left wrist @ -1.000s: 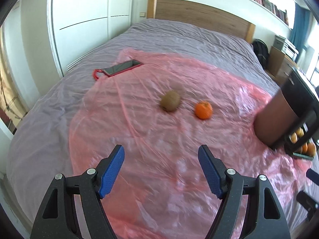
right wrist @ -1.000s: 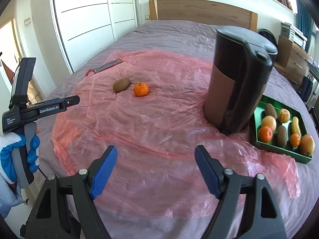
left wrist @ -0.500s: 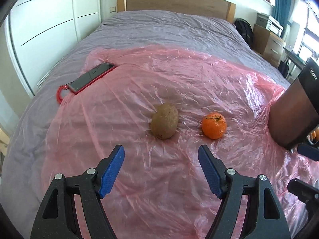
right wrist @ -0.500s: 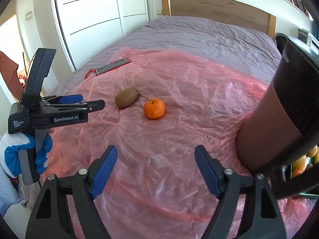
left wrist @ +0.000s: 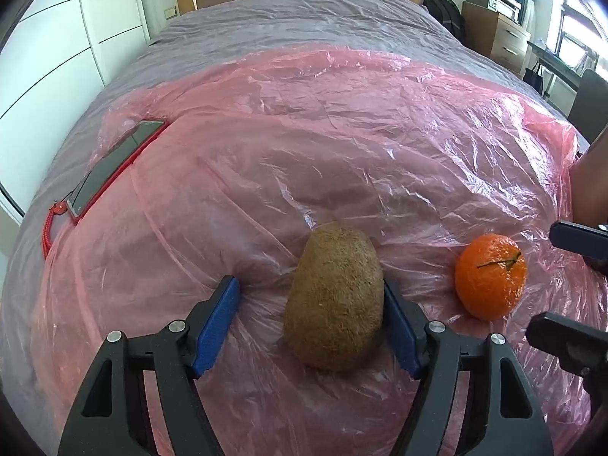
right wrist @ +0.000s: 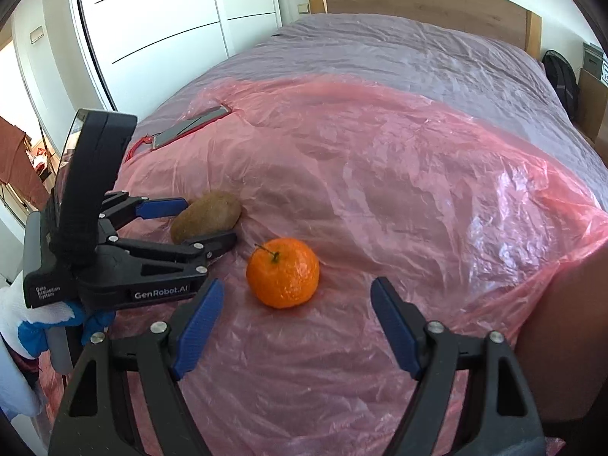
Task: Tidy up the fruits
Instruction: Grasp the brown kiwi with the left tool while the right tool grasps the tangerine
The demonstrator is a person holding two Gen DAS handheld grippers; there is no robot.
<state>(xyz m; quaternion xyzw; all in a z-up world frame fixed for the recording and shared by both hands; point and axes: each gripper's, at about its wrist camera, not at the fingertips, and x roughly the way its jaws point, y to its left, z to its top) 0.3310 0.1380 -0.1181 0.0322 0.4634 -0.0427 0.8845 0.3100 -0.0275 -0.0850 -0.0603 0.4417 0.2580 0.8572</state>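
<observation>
Both pairs of jaws stood apart at this moment. On the left gripper [left wrist: 309, 319] the jaws were closing, and the kiwi [left wrist: 334, 298] already lay between them: the right pad seemed to touch the fruit or to be just beside it, but the left pad was clearly apart from it, so the fruit was not yet gripped. On the right gripper [right wrist: 296, 323] the jaws were wide apart and held nothing; the tangerine [right wrist: 283, 271] lay just beyond its fingertips, roughly in line with the gap but nearer to the left pad.

A second ago both fruits lay well ahead of the grippers, small in the two views. Since then both hands had come down and forward, and the left jaws, which were wider before, had started to narrow. The fruits themselves had not moved: kiwi and tangerine lay near each other, not touching, on the pink plastic sheet [left wrist: 342, 133] that covered the bed [left wrist: 304, 26].

For the task this meant, I think, that the approach was finished and the picking was beginning, with one fruit for each hand. The phone in a red case [left wrist: 114, 159] lay well apart at the left edge of the sheet. A dark brown container [right wrist: 562, 342] stood at the right edge of the right view. The place where the fruits should go was not visible now, so the carrying part was all left to do.

The sheet was slippery and wrinkled, so the kiwi could roll away from a pad that pushed on one side only.
</observation>
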